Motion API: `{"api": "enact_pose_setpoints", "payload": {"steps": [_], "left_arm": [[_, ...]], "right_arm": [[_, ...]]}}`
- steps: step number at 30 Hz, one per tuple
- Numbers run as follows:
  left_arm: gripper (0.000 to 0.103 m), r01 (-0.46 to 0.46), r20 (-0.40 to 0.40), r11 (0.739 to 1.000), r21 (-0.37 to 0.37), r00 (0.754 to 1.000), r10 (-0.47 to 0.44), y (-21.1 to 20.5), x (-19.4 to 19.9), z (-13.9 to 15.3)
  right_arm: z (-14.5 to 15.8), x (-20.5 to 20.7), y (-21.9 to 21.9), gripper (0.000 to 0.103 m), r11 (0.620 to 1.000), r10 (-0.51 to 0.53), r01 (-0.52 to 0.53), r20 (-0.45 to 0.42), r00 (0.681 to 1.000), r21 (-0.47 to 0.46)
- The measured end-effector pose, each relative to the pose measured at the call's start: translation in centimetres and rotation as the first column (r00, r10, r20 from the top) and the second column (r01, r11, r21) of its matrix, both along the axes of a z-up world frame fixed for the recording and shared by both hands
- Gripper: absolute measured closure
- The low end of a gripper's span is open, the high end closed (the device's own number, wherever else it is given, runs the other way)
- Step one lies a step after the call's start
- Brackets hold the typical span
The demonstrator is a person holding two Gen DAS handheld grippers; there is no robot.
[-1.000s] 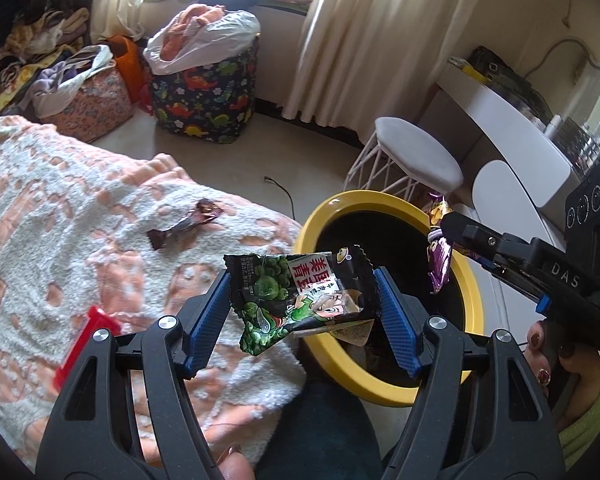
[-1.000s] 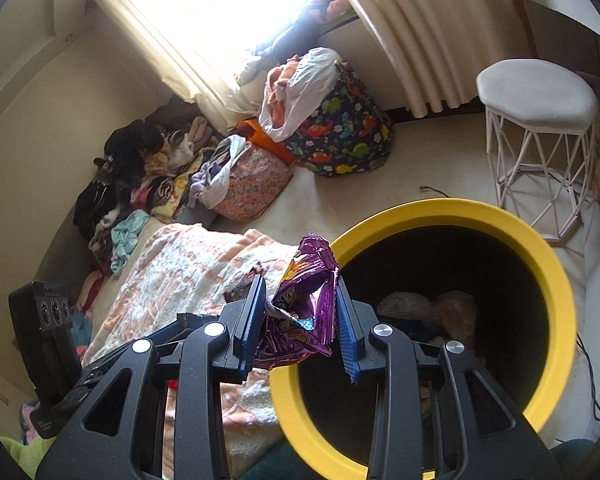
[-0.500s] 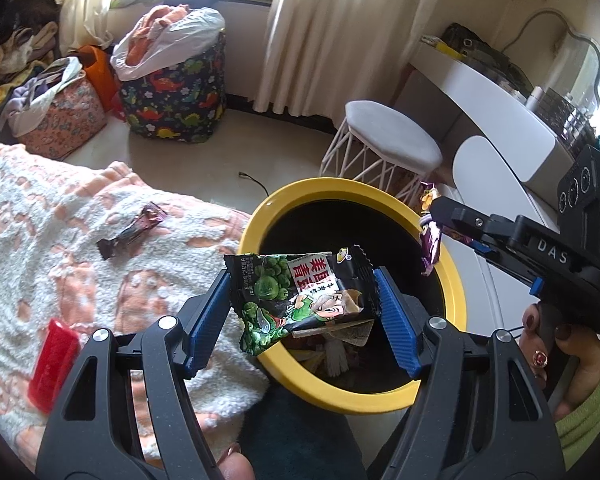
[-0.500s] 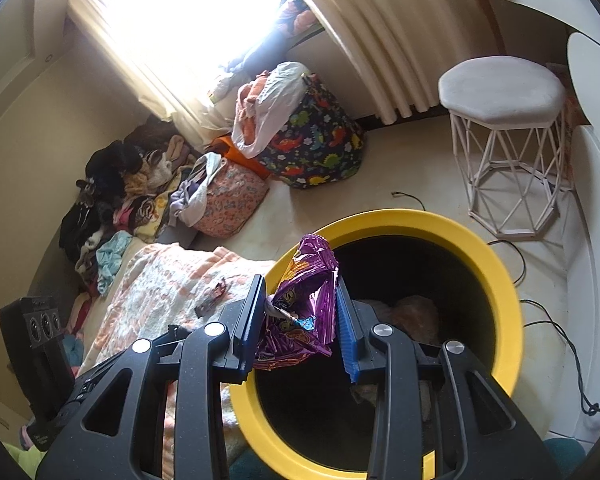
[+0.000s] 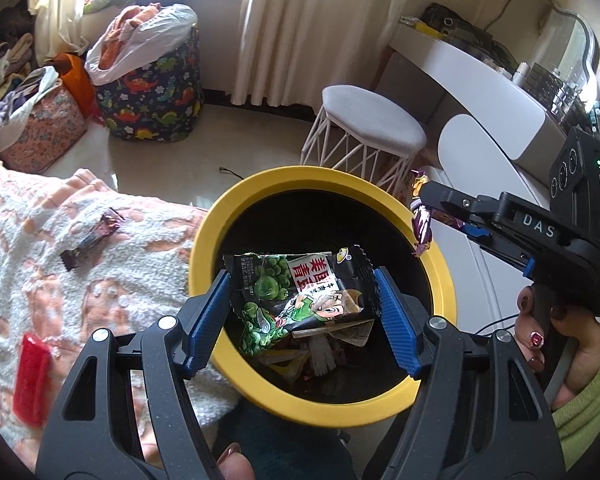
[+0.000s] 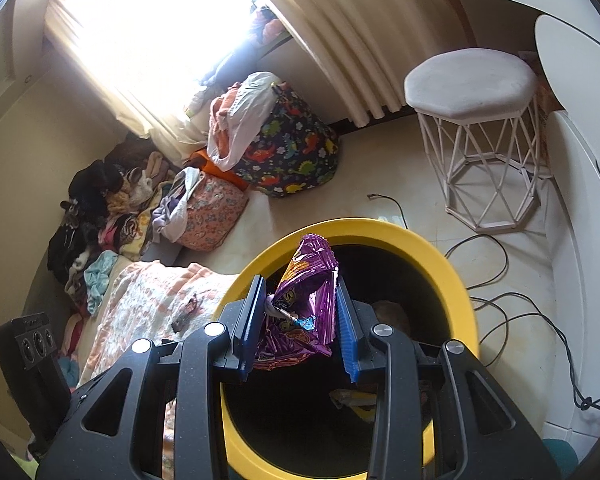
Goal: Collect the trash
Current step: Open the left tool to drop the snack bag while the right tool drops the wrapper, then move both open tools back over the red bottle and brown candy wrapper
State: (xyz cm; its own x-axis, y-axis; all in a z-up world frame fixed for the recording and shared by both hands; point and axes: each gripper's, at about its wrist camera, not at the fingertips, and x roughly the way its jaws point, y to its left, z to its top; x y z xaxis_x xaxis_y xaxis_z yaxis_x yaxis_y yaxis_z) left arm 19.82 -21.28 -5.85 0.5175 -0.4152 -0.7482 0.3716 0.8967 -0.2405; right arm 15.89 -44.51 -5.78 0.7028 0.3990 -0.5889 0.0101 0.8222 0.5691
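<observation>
Tools now farther over the yellow bin point(image 5: 204, 240), left tool point(image 5: 302, 300) clamping green wrapper point(image 5: 300, 292), right tool point(image 6: 298, 320) purple wrapper point(image 6: 304, 304).

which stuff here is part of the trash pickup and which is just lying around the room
Job:
- green snack packet in left gripper
- purple wrapper in right gripper
- yellow-rimmed bin
- dark wrapper and red wrapper on the blanket

Lying about:
- white stool
- dinosaur-print bag

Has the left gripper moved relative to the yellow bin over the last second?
Yes. The left gripper, shut on the green snack packet, moved from the bin's blanket-side rim to over its opening.
</observation>
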Motion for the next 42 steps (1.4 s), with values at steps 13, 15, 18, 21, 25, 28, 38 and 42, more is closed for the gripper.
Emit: {"api": "enact_pose_setpoints", "payload": {"steps": [13, 15, 18, 21, 25, 28, 38, 42], "left_arm": [[0.041, 0.064, -0.05, 0.998, 0.02, 0.997, -0.063, -2.7, 1.2, -2.6], [0.041, 0.069, -0.057, 0.997, 0.02, 0.996, -0.068, -2.9, 1.4, -2.9], [0.039, 0.075, -0.064, 0.997, 0.021, 0.995, -0.074, -3.3, 1.7, -3.5], [0.032, 0.078, -0.071, 0.997, 0.022, 0.995, -0.076, -3.5, 1.8, -3.8], [0.017, 0.08, -0.057, 0.996, 0.032, 0.995, -0.078, -3.6, 1.6, -3.8], [0.011, 0.069, -0.052, 0.997, 0.039, 0.996, -0.067, -3.4, 1.5, -3.8], [0.011, 0.004, -0.035, 1.0, 0.019, 0.999, -0.004, -1.1, 1.2, -2.8], [0.011, -0.023, -0.024, 1.0, 0.004, 0.999, 0.023, 0.1, 1.1, -2.3]], "right_arm": [[-1.8, 0.9, -1.2, 0.069, 0.999, -0.032, 0.032, -0.049, 0.998, 0.0], [-2.1, 1.1, -1.3, 0.069, 1.0, -0.029, 0.029, -0.056, 0.998, -0.002], [-2.4, 1.4, -1.3, 0.068, 1.0, -0.03, 0.03, -0.066, 0.997, -0.006], [-2.4, 1.4, -1.1, 0.061, 0.999, -0.035, 0.034, -0.071, 0.997, -0.013], [-2.5, 1.5, -1.2, 0.054, 0.999, -0.044, 0.042, -0.072, 0.996, -0.029], [-2.5, 1.4, -1.1, 0.051, 0.998, -0.05, 0.046, -0.07, 0.996, -0.053], [-1.1, 0.9, 0.6, 0.044, 0.992, -0.032, 0.028, -0.033, 0.999, -0.12], [-0.7, 0.7, 1.5, 0.044, 0.992, -0.013, 0.01, -0.024, 1.0, -0.129]]}}
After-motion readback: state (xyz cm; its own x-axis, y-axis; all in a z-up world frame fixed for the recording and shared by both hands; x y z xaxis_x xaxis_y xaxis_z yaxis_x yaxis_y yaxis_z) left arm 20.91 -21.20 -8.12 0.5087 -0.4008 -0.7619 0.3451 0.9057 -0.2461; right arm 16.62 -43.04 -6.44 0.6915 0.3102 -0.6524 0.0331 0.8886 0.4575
